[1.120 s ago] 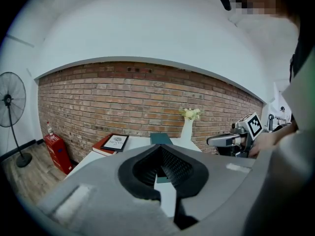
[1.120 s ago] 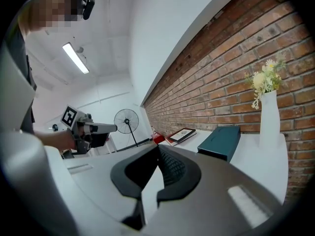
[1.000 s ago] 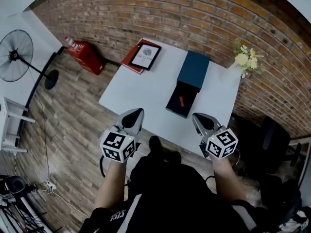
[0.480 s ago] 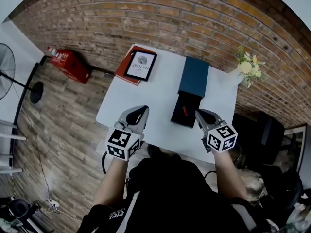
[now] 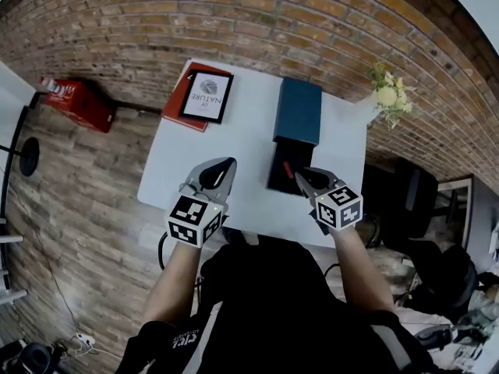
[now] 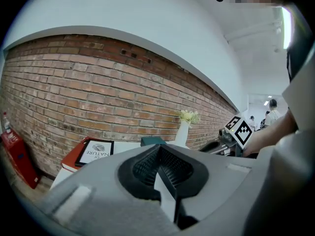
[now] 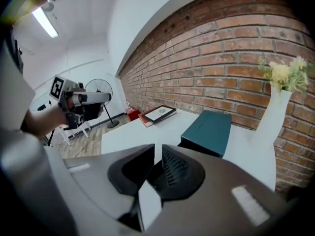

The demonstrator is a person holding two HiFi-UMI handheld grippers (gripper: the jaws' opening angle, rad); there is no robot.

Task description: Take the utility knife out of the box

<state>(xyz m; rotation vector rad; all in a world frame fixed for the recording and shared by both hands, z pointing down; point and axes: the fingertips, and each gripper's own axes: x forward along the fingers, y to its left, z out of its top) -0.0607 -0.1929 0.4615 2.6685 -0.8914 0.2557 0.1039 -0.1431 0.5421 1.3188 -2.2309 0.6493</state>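
Head view: nearest, the left tool (image 5: 225, 164) is closed and empty. The right tool (image 5: 301, 175), its jaws just opening a crack with nothing between, is closer to the utility knife (image 5: 287, 167). The knife lies in the open box (image 5: 274, 181) on the worktop (image 5: 242, 131), just beside at the right tool's 10 o'clock, seemingly lengthwise 12-to-6, with the box wall between; lid (image 5: 298, 111), book (image 5: 204, 96) and flowers (image 5: 387, 93) lie beyond

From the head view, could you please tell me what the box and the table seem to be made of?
The box: probably rigid cardboard, matte dark teal; flat faces, crisp edges, no glare. The table: smooth white top, perhaps laminate or painted board; even colour, no visible grain.
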